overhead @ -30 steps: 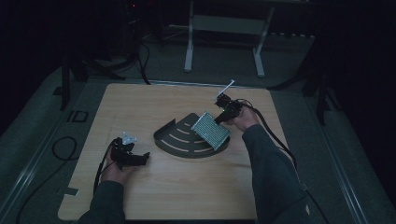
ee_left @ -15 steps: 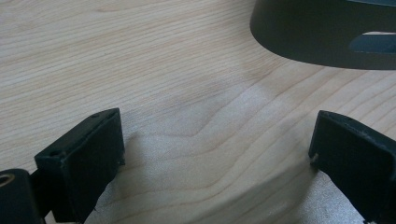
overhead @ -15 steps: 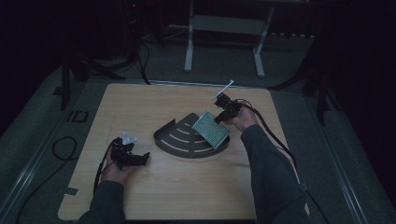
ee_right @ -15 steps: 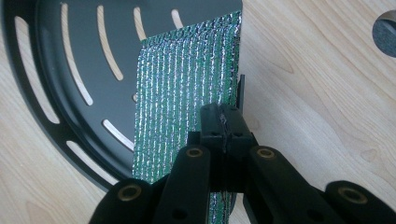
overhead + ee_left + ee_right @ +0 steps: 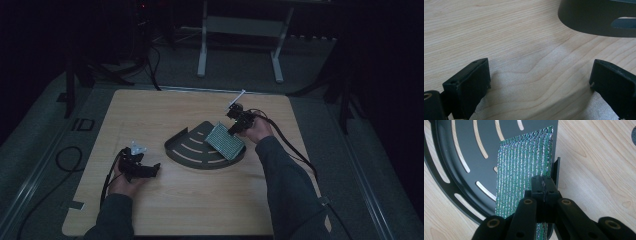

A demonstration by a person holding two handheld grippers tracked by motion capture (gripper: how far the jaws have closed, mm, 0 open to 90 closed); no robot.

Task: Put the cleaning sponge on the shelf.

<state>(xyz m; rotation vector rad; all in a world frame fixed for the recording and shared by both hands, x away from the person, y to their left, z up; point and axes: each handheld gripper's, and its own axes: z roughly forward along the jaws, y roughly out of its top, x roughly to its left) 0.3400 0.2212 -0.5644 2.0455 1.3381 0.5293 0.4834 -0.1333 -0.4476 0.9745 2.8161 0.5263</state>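
Note:
A black fan-shaped tray (image 5: 192,150) with curved slots lies at the middle of the wooden table. A green perforated board (image 5: 225,141) leans tilted over the tray's right side. My right gripper (image 5: 234,127) is shut on the board's near right edge. In the right gripper view the jaws (image 5: 543,185) pinch together on the green board (image 5: 524,165), above the tray (image 5: 461,145). My left gripper (image 5: 152,169) rests on the table left of the tray, open with nothing between its fingers. In the left gripper view my gripper (image 5: 539,72) points at bare wood, with the tray's rim (image 5: 596,17) ahead.
Cables trail from both grippers across the table (image 5: 150,115). A white metal stand (image 5: 240,30) is on the floor beyond the far edge. A loose cable (image 5: 65,157) loops on the floor at the left.

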